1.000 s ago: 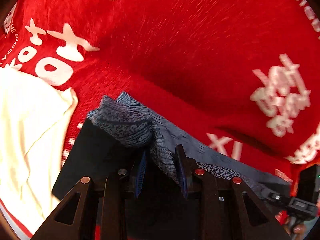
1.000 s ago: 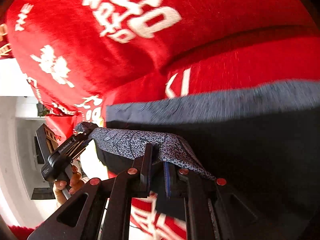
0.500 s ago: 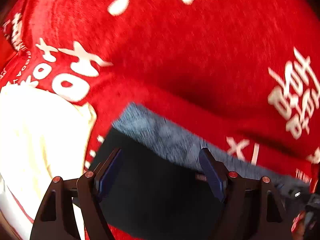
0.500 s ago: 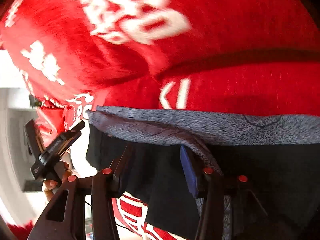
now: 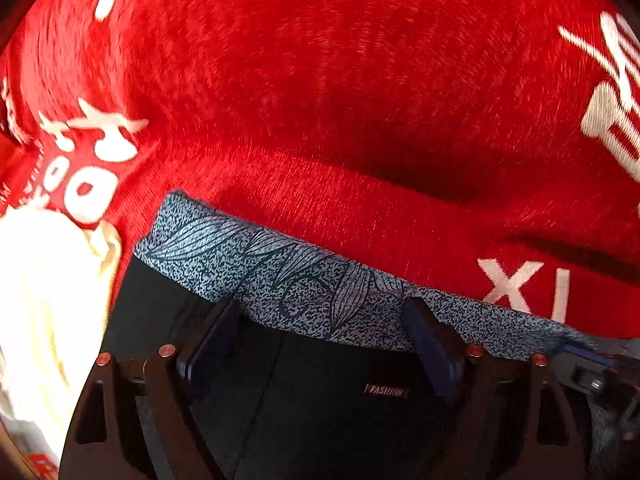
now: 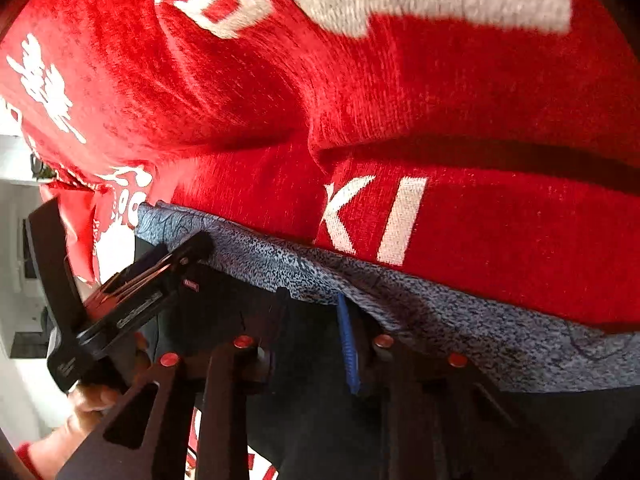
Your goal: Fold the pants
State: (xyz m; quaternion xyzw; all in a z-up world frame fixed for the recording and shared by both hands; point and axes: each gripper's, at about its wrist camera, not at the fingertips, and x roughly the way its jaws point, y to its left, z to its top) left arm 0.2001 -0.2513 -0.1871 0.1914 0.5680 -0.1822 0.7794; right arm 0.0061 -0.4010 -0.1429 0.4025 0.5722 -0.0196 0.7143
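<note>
The pants are black (image 5: 320, 408) with a speckled blue-grey waistband (image 5: 280, 276) and a small "FASHION" tag (image 5: 386, 391). They lie flat on a red cloth. My left gripper (image 5: 324, 332) is open, its fingers just over the black fabric below the waistband, holding nothing. In the right wrist view the waistband (image 6: 460, 320) runs across the frame. My right gripper (image 6: 316, 316) is open, its blue pad (image 6: 348, 344) near the waistband edge. The left gripper (image 6: 132, 280) shows there at the left, held in a hand.
A red cloth with white lettering (image 5: 360, 100) covers the surface under and beyond the pants. A cream-white cloth (image 5: 44, 300) lies at the left of the pants. A pale room background (image 6: 16, 280) shows at the far left of the right wrist view.
Both grippers were shut on the bunched waistband a second ago. They have opened and let it go, and the waistband now lies flat on the red cloth.
</note>
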